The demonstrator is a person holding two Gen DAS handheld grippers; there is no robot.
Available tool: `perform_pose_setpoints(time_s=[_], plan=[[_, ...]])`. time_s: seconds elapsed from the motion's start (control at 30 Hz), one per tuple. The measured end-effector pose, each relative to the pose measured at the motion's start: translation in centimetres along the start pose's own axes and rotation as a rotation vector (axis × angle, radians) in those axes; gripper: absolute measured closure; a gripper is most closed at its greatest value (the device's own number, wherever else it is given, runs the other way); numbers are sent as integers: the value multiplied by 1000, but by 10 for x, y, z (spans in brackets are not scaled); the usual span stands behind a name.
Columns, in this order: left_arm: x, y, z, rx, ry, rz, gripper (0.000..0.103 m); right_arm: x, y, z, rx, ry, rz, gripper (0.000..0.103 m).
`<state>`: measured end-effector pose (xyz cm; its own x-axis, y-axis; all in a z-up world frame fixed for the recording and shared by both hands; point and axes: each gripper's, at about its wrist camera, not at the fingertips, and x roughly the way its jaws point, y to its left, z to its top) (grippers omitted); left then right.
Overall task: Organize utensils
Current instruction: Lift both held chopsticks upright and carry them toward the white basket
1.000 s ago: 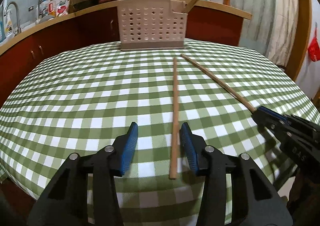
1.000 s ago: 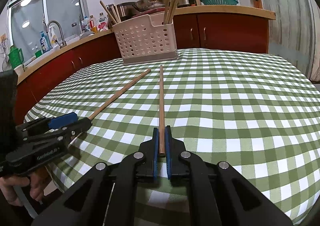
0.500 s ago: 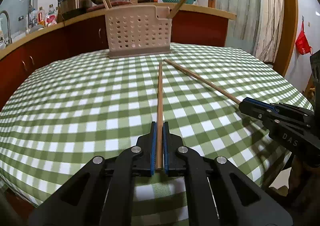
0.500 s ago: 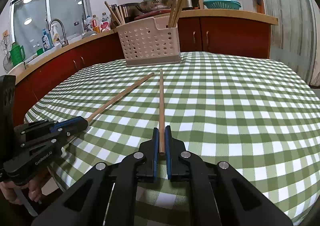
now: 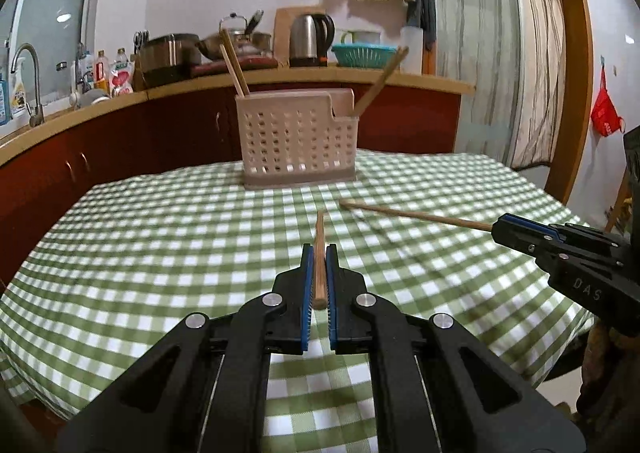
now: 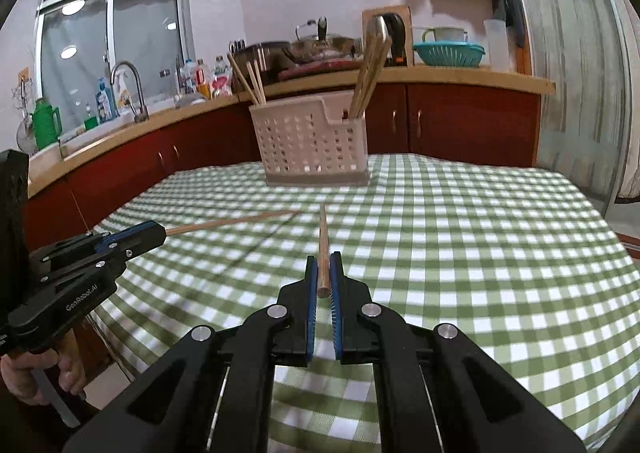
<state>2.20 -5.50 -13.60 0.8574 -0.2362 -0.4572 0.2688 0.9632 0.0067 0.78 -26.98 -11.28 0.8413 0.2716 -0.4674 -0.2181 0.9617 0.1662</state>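
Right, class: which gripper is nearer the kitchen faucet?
Left. The left gripper sits on the faucet's side; the right gripper is farther away.

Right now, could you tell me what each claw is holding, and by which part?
Each holds one chopstick by its near end: the left claw grips one chopstick, the right claw another chopstick.

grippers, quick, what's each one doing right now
Left gripper: closed on a chopstick, lifted off the table.
Right gripper: closed on the other chopstick, also raised.
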Motion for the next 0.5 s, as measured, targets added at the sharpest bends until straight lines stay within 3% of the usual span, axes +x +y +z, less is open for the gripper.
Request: perform_pose_setpoints(time_s=[0.5], plan=[[-29,24,52,-35,-108,40,97,-31,5,46,-10,-137,11,96]])
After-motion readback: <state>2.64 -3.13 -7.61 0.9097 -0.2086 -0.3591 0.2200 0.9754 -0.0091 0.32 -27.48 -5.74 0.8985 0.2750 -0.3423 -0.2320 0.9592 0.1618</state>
